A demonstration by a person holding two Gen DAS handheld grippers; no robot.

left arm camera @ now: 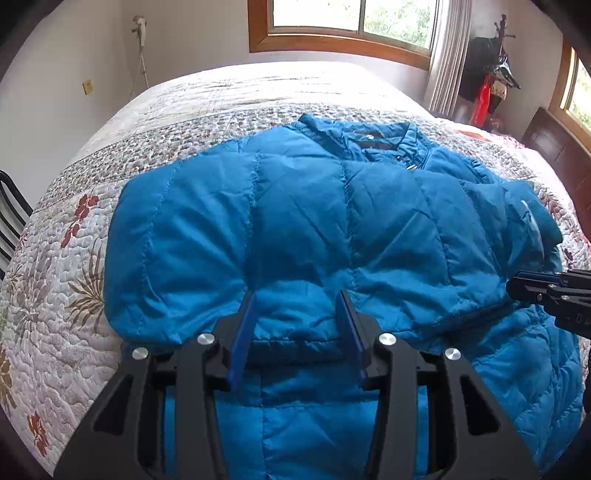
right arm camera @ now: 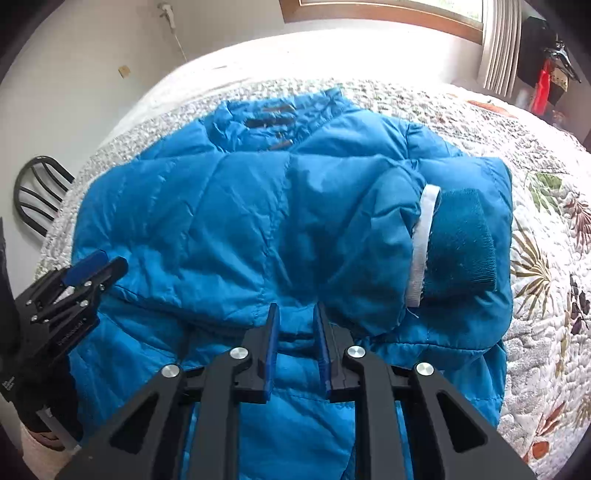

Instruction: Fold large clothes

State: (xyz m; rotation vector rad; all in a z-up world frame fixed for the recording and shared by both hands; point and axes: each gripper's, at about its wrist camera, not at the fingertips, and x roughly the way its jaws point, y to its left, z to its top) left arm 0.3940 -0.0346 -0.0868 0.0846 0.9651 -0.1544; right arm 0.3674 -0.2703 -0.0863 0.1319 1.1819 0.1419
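A home bedroom: a bed under a floral quilt fills the frame, a wood-framed window with a curtain sits at top, and a dark chair stands at left.

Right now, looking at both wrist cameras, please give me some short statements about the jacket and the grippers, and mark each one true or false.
1. The blue jacket lies on a floral quilt. True.
2. The left gripper is clamped shut on the fabric. False: its jaws stand apart over the jacket.
3. A sleeve with a white band and dark knit cuff is folded across the jacket's body. True.
4. The collar points toward the grippers. False: it lies at the far end, toward the window.
5. The right gripper is open. True.
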